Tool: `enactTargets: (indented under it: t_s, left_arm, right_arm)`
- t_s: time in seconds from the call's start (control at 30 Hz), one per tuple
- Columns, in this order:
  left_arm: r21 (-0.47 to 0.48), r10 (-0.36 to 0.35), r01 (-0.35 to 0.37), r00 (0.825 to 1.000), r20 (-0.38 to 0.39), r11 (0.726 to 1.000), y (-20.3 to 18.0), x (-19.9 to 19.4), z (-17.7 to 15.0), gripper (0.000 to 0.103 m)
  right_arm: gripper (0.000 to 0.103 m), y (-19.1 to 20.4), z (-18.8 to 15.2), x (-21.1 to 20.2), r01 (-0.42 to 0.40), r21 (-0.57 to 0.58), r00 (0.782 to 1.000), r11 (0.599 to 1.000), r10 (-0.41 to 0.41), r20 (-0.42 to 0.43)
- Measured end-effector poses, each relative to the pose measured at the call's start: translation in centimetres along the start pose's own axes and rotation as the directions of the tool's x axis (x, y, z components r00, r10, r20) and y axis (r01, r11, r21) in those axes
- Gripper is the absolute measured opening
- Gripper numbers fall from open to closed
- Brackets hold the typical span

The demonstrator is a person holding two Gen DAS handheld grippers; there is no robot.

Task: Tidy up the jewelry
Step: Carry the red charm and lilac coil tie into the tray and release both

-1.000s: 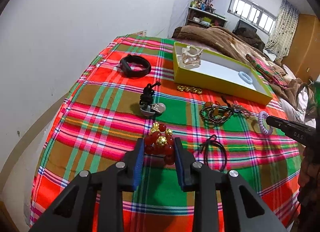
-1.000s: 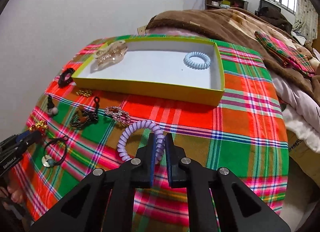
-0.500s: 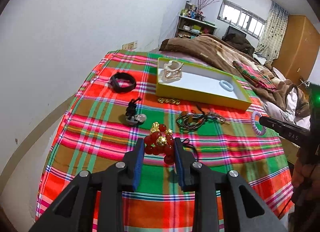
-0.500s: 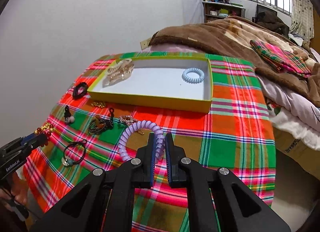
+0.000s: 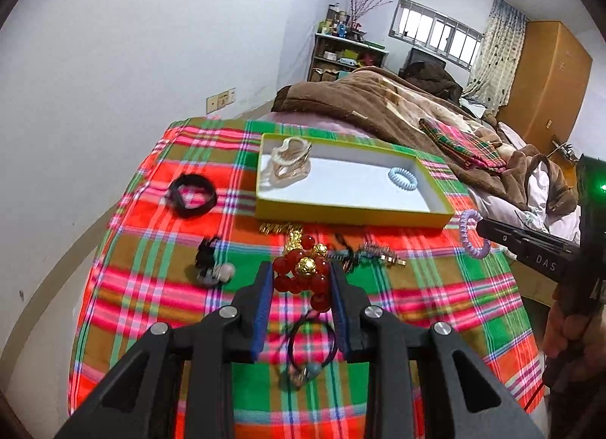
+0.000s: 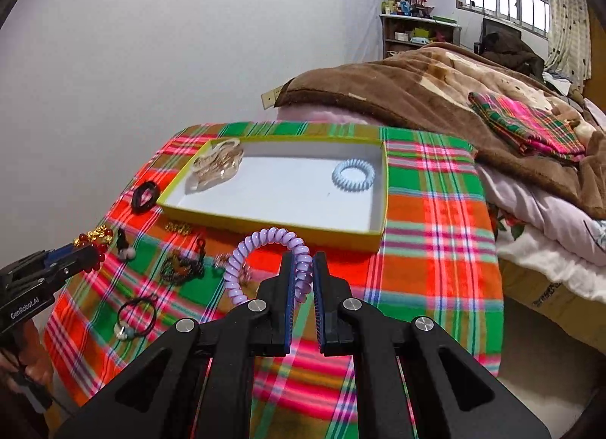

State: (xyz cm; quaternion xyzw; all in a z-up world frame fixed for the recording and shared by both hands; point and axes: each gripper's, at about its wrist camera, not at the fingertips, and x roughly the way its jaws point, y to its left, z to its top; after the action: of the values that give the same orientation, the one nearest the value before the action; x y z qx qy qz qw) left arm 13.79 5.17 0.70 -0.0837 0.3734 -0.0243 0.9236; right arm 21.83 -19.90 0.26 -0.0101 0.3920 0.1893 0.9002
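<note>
Two markings can be read. In the left wrist view, at the right edge of the frame, the black body of the right gripper carries pale letters "DAS" — the word runs on past what shows. In the right wrist view, at the lower left edge, the black body of the left gripper bears white lettering "GenRobot.AI", set slanting along its side. Nothing else there carries readable writing.
</note>
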Motion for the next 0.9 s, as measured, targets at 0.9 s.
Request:
enactTargets:
  t_s: [0.9]
  left_arm:
    - [0.014,-0.014,0.016,0.992,-0.128,1.000,0.7,12.7,7.6,0.030]
  right_arm:
    - [0.009,-4.1,5.4,11.0,0.066,0.006,0.992,0.998,-0.065,-0.108]
